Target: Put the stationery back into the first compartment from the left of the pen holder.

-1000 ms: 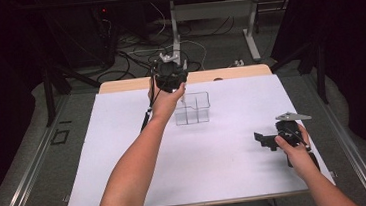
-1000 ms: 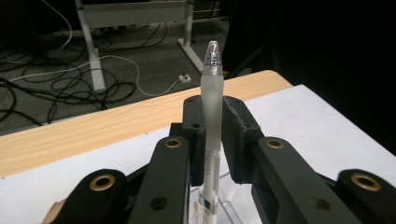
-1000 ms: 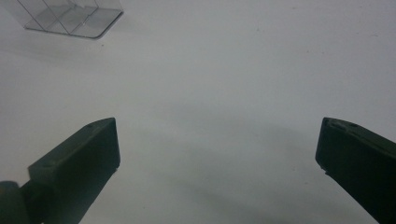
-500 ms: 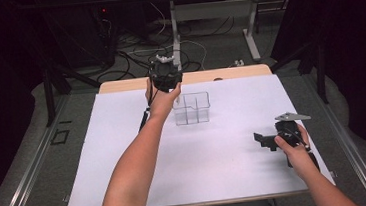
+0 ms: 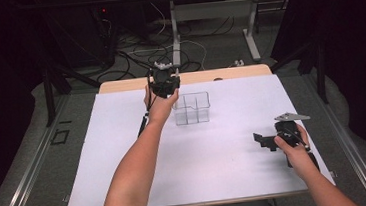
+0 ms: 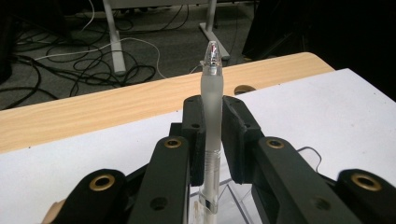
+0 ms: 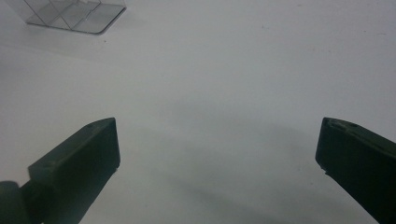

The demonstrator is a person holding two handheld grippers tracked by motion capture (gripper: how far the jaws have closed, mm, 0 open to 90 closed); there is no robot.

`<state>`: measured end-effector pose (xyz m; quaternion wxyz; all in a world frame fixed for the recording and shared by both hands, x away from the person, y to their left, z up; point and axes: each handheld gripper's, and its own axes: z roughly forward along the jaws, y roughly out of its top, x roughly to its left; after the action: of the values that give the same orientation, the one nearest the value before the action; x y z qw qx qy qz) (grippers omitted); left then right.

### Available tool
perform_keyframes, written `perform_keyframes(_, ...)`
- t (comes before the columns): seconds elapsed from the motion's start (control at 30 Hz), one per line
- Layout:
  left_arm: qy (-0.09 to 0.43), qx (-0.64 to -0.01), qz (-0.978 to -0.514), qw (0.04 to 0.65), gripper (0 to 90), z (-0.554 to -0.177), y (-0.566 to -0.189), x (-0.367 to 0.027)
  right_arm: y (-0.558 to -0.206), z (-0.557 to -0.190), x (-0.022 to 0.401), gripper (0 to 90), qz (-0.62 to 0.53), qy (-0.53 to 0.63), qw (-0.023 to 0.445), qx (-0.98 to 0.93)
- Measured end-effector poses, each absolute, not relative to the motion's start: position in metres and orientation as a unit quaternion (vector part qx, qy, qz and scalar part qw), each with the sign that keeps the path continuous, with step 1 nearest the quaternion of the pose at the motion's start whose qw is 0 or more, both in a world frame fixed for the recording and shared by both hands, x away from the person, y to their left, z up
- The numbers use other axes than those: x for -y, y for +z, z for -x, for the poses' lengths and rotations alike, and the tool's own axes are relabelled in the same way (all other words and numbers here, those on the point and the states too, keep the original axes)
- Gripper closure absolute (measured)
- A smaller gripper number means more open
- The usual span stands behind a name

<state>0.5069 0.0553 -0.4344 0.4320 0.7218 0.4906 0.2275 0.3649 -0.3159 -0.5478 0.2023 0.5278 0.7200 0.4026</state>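
White tabletop, left gripper clamping frosted translucent pen, right gripper fingers apart.

**Bright counter, dark room**

We see the white counter evenly lit from above while the frame edges of the high view fall to near black. In the right gripper view, soft shadows pool at lower centre, and our near tongs look blurred.

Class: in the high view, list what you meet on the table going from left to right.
Left gripper holding a pen → clear divided organizer → right gripper, resting on the white table cover.
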Motion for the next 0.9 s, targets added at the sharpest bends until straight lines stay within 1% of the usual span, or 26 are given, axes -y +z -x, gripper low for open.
perform_keyframes(0.73, 0.209, -0.496, -0.726, 0.429, 80.1, -0.495, -0.456, -0.058, -0.549, -0.365, 0.314, 0.0, -0.523, 0.399, 0.201, -0.726)
perform_keyframes(0.8, 0.205, -0.492, -0.724, 0.437, 78.4, -0.492, -0.457, -0.059, -0.549, -0.365, 0.314, 0.0, -0.523, 0.399, 0.201, -0.726)
perform_keyframes(0.9, 0.203, -0.485, -0.727, 0.443, 72.8, -0.488, -0.457, -0.058, -0.549, -0.366, 0.314, 0.0, -0.521, 0.398, 0.202, -0.727)
